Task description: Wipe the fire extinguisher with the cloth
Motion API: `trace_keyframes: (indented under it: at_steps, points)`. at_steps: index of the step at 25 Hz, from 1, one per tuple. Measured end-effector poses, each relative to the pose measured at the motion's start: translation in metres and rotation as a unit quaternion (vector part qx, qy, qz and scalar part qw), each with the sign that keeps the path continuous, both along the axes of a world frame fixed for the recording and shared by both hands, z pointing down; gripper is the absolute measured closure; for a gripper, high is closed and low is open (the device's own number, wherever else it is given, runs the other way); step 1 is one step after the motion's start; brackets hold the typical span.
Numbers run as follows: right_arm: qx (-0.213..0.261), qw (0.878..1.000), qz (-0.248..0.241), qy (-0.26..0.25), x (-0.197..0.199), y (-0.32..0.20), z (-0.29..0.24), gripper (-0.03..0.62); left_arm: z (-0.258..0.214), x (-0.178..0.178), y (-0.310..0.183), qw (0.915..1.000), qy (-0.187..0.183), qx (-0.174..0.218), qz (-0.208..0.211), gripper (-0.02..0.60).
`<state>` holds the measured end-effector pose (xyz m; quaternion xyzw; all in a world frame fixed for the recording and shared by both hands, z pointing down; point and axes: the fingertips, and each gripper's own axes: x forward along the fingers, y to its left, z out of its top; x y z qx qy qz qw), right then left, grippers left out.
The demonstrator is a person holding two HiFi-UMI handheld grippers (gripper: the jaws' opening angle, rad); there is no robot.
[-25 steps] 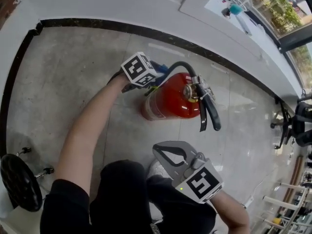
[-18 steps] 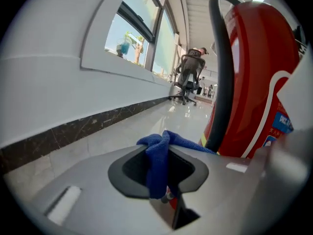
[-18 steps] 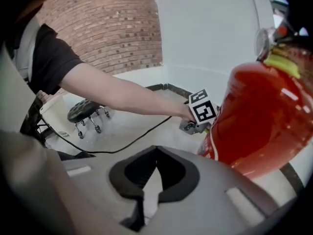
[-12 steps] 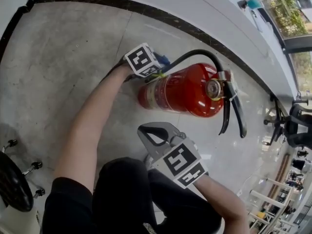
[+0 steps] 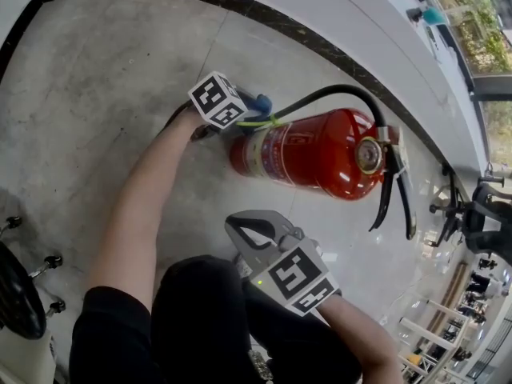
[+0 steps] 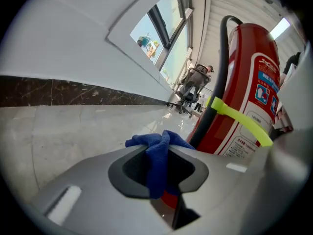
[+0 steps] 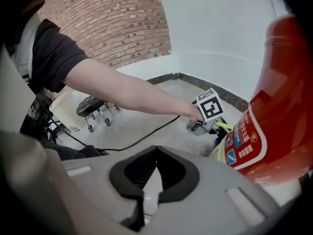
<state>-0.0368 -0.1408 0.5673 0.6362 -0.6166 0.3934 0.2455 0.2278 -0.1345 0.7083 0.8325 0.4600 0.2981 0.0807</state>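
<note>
Obs.: both tongs are sitting lower than a second ago, and the head view is now looking closer in on the red steel fire extinguisher (image 5: 320, 154), which is standing upright on the grey polished floor (image 5: 104, 94).

The left gripper (image 6: 164, 148) is clenching the blue microfibre cloth (image 6: 146, 142), a fold of it bunching out past the tips. It is now hanging just beside the extinguisher's lower body, next to the black rubber hose (image 6: 222, 72) and the yellow-green plastic strap (image 6: 242, 121). Whether the cloth is touching the red paint yet, neither view is showing clearly.

The right gripper (image 7: 156, 151) is staying pressed together with nothing in it, on the person's side of the extinguisher and apart from it.

Judgement: the descent is bringing the cloth to the foot of the cylinder, so the wiping stroke is about to begin rather than being under way. The free tongs are lying near enough to be steadying the cylinder if it rocks.
</note>
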Motion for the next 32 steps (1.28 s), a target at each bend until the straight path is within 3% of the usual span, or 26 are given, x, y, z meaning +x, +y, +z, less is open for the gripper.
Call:
trace_keyframes:
  at_steps: [4,14,22,27,30,32]
  points:
    - [-0.002,1.000,-0.004,-0.003,-0.003,-0.002,0.003,0.591,0.005,0.001,0.000,0.9994,0.022,0.013,-0.025,0.505]
    - [-0.007,1.000,-0.004,-0.008,-0.007,0.004,0.006,0.592,0.042,0.003,-0.009,0.9934,-0.005,0.024,-0.112,0.506]
    - [0.004,1.000,0.014,0.013,0.011,0.002,-0.009,0.592,0.073,-0.046,-0.019,0.9909,-0.064,0.077,-0.090,0.506]
    - [0.022,0.999,0.018,0.036,0.016,-0.007,-0.030,0.592,0.032,-0.075,-0.037,0.9938,-0.019,0.072,-0.083,0.505]
    - [0.035,0.998,0.018,0.055,0.019,-0.010,-0.051,0.592,-0.016,-0.090,-0.056,0.9949,0.015,0.056,-0.083,0.505]
    - [0.048,0.996,0.024,0.074,0.023,-0.011,-0.070,0.591,-0.055,-0.098,-0.069,0.9939,0.047,0.066,-0.076,0.505]
